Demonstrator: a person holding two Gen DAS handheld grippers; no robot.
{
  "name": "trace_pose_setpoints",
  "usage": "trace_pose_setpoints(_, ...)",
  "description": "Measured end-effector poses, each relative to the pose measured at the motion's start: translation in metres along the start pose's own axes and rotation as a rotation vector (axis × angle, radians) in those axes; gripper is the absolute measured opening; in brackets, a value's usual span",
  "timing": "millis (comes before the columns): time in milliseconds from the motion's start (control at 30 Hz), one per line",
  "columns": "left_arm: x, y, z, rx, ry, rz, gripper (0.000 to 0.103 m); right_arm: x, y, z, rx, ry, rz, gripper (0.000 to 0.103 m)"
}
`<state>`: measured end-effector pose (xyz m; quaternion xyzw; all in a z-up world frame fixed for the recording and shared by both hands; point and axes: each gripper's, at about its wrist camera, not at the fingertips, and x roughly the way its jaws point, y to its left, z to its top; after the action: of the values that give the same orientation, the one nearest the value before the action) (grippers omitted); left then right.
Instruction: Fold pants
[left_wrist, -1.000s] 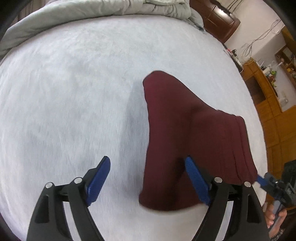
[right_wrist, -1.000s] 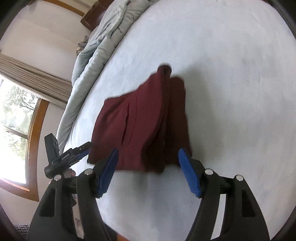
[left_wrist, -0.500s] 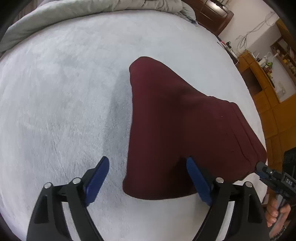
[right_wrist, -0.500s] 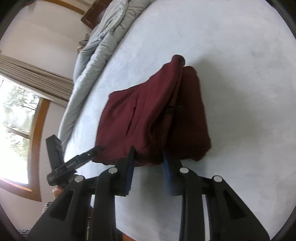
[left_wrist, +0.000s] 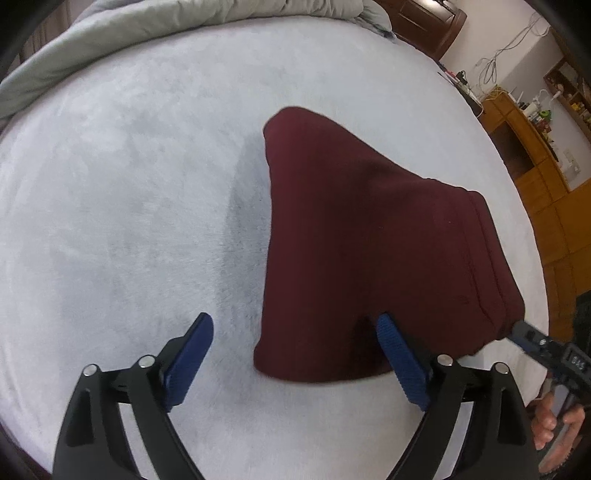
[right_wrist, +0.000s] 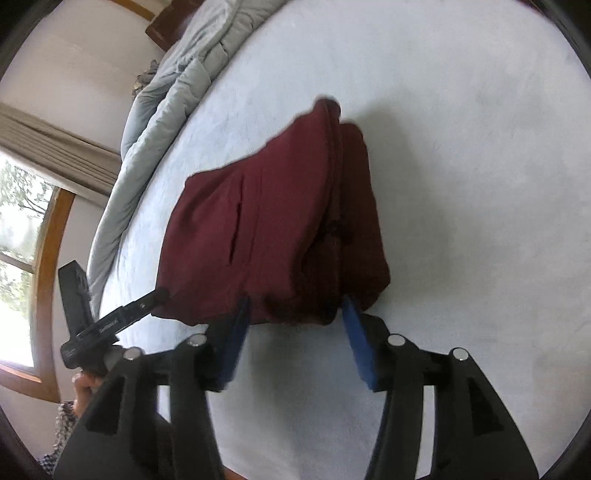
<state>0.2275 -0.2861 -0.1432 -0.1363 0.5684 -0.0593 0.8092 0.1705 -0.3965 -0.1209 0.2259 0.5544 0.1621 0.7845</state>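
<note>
The folded maroon pants (left_wrist: 369, 251) lay at frame centre on my pale bed cover (left_wrist: 129, 184); my left gripper (left_wrist: 295, 354) was opening, straddling the near corner; my right gripper (right_wrist: 295, 332) was opening, pads off the near edge.

The folded dark maroon knit pants (left_wrist: 369, 240), matt soft cloth with stitched ribbing along the waistband, lie just ahead of and partly between the jaws. Beneath them, under both sets of jaws, the pale grey-white fleece bed cover (left_wrist: 129, 192) looks plush and brushed, its nap showing darker streaks. Beyond the jaws, a puffy grey quilted cloth duvet (right_wrist: 166, 110) lies crumpled. The left gripper (left_wrist: 295, 354) and the right gripper (right_wrist: 295, 339) have matt black plastic arms, ridged blue rubbery pads and shiny metal pins. Off to the side stands glossy orange-brown wooden furniture (left_wrist: 535, 184).
</note>
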Motion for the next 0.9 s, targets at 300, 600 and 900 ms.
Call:
trace_pose_setpoints(300,-0.053,-0.018,-0.024,0.040,-0.060,0.055,0.099,-0.037,0.048,-0.020,-0.119,-0.079,-0.231,0.093)
trace_pose_setpoints(600,-0.086,-0.038,-0.039,0.091,-0.062,0.022,0.099,-0.046,0.081,-0.039,-0.151,-0.082,-0.333,0.100)
trace_pose_setpoints(900,-0.117,-0.049,-0.050,0.087,-0.107,0.027,0.099,-0.060,0.105,-0.052,-0.157,-0.077,-0.361,0.100)
